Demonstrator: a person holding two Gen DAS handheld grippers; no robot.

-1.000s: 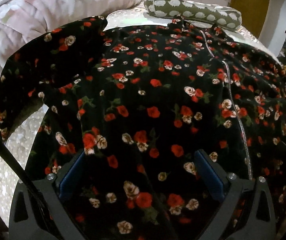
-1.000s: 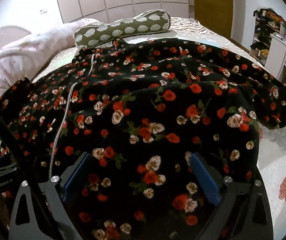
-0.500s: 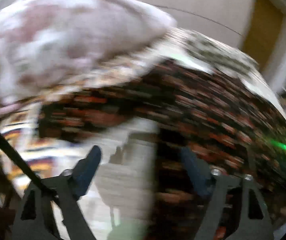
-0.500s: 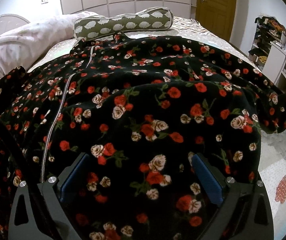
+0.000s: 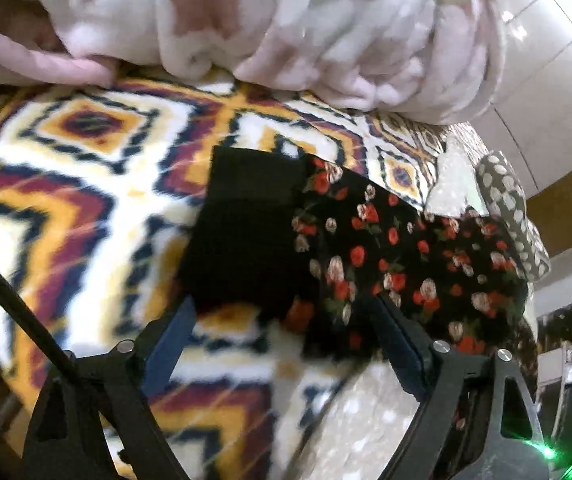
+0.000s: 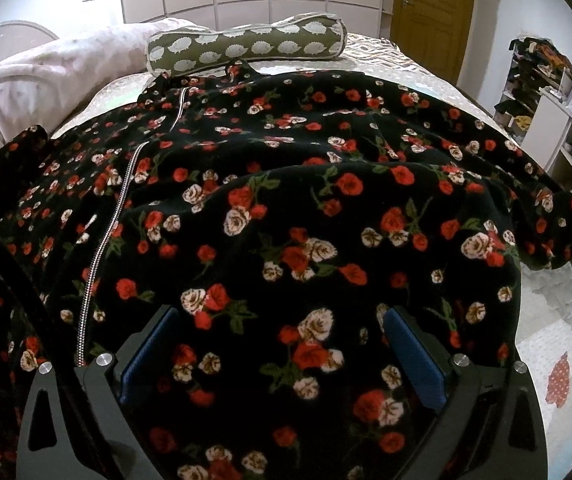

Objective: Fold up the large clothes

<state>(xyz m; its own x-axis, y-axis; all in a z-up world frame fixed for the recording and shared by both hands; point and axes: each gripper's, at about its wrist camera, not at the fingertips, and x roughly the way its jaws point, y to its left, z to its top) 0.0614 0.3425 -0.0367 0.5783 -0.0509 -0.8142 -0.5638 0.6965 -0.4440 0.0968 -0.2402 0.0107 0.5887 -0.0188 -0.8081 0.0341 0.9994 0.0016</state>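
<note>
Over the bed, the left claw (image 5: 282,332) is narrowing, nothing between its pads, near the floral robe's sleeve cuff (image 5: 258,236); the right claw (image 6: 282,356) is hanging spread above the floral robe (image 6: 305,200)

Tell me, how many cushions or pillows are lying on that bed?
1: a long green bolster cushion with a white hedgehog print, lying across the far end of the bed beyond the floral garment. The bunched pink blanket on the left could be hiding more.
</note>
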